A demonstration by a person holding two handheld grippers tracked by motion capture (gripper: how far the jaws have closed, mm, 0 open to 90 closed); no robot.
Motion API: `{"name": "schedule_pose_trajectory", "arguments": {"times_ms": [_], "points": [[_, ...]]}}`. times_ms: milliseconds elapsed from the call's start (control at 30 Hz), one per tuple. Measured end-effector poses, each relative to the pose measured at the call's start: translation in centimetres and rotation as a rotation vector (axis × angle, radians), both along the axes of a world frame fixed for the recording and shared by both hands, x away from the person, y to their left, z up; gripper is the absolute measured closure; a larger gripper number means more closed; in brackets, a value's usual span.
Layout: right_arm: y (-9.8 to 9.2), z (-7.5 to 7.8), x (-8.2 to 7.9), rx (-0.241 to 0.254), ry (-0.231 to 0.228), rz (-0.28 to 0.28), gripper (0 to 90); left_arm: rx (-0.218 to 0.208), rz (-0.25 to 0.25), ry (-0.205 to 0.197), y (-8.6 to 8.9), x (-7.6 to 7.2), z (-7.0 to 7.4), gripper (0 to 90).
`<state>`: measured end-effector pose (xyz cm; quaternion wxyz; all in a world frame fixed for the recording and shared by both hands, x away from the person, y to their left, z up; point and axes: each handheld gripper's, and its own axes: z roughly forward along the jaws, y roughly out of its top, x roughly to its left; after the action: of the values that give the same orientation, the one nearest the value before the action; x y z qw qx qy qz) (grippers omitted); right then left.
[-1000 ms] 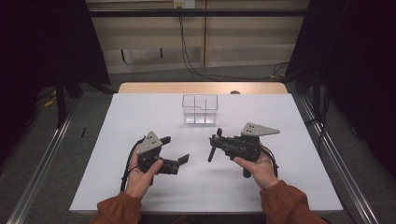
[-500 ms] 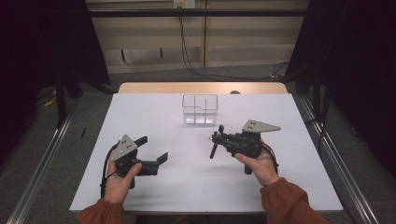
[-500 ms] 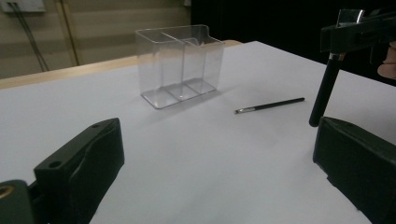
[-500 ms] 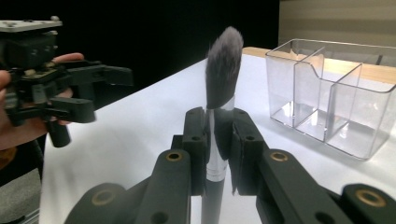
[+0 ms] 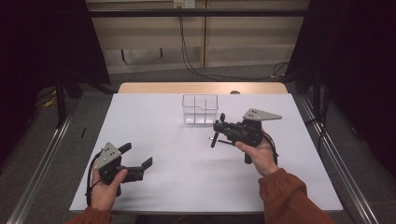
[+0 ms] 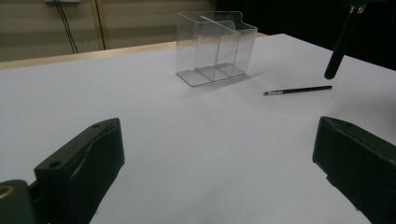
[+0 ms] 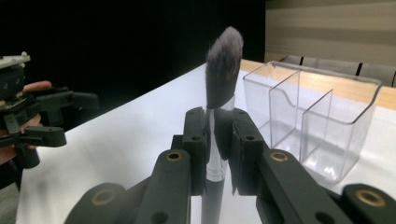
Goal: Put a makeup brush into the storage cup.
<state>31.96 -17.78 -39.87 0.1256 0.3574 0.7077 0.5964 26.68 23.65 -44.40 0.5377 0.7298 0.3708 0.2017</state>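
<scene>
Although the frames carry no legible writing or brand marks, the items can be counted: one clear organiser (image 5: 200,108) with three compartments, one makeup brush (image 7: 219,93), one thin black pencil-like stick (image 6: 297,89), and two grippers on one white bench (image 5: 177,182). The right gripper (image 5: 217,129) has its fingers (image 7: 195,140) clamped on the brush handle, bristles rising above the fingertips and the handle dropping below them. The organiser stands just beyond those fingers. The left gripper (image 5: 137,156) has its fingers (image 6: 84,163) spread wide apart with nothing between them. The left gripper view reveals the stick lying flat on the bench beyond the fingers, beside the organiser, beneath the hanging brush handle. The right gripper view reveals the grey bristle head, which the high view renders too small to make out.
</scene>
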Motion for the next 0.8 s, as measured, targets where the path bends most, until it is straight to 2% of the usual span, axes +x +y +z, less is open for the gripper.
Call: {"name": "schedule_pose_trajectory", "arguments": {"times_ms": [33,100,267,333,367,400,467,500,600,667,800], "points": [[0.0,0.1,0.1,-0.001,0.000,0.000,78.8,0.015,0.004,-0.009,0.1,0.0,0.0,2.2],[-0.2,0.4,0.4,-0.001,-0.005,-0.011,78.8,0.006,0.009,-0.012,0.4,-0.2,0.1,2.2],[-0.8,1.1,1.3,0.007,-0.018,-0.033,78.8,0.025,0.017,-0.011,0.8,-0.6,-0.2,2.2],[-0.9,1.3,1.7,0.006,-0.022,-0.045,78.8,0.009,0.000,-0.015,1.0,-0.8,-0.2,2.2],[-1.0,1.5,1.9,0.005,-0.029,-0.045,78.8,0.016,-0.006,-0.024,1.1,-0.8,-0.1,2.2],[-1.0,1.6,2.2,-0.001,-0.038,-0.047,78.8,0.019,-0.003,-0.032,1.1,-0.9,0.0,2.2],[-0.9,1.8,2.6,-0.002,-0.041,-0.049,78.8,0.000,-0.014,-0.040,1.1,-0.9,0.1,2.2],[-0.9,1.9,2.8,-0.007,-0.043,-0.052,78.8,0.009,-0.014,-0.051,1.1,-0.9,0.1,2.2],[-0.6,2.2,3.5,-0.017,-0.050,-0.055,78.8,0.000,-0.022,-0.060,0.9,-1.1,0.0,2.3],[-0.4,2.3,3.8,-0.022,-0.052,-0.056,78.8,-0.016,-0.022,-0.073,0.7,-1.2,-0.1,2.2],[-0.2,2.5,4.7,-0.039,-0.052,-0.062,78.8,-0.007,-0.022,-0.068,0.6,-1.1,-0.2,2.3]]}}
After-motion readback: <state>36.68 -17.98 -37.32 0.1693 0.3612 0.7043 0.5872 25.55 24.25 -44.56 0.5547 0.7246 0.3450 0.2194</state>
